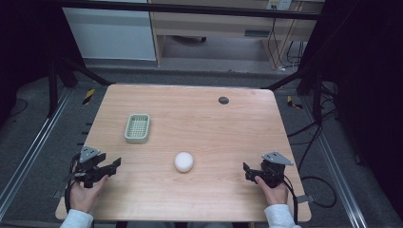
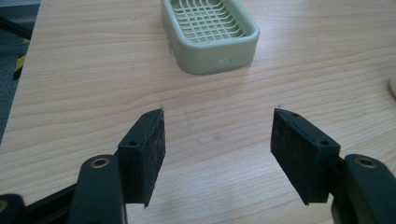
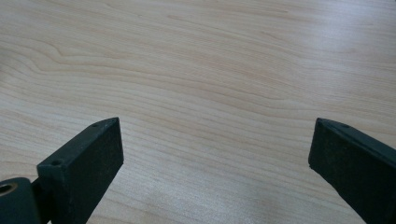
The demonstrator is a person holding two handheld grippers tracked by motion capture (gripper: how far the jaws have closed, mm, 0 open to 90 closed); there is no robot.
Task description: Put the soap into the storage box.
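The white ball (image 1: 183,162) is smooth, round and a bit squashed, sitting on the table (image 1: 199,118) near the green basket (image 1: 138,128), on the person's side. Left gripper (image 1: 115,163) and right gripper (image 1: 245,167) flank it, both with jaws spread, holding nothing.

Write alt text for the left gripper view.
Two black jaws of the left gripper stand apart with nothing between them, above a light wooden table. Beyond them sits a pale green slotted soap dish, empty, and the edge of a white rounded object shows at the right border.
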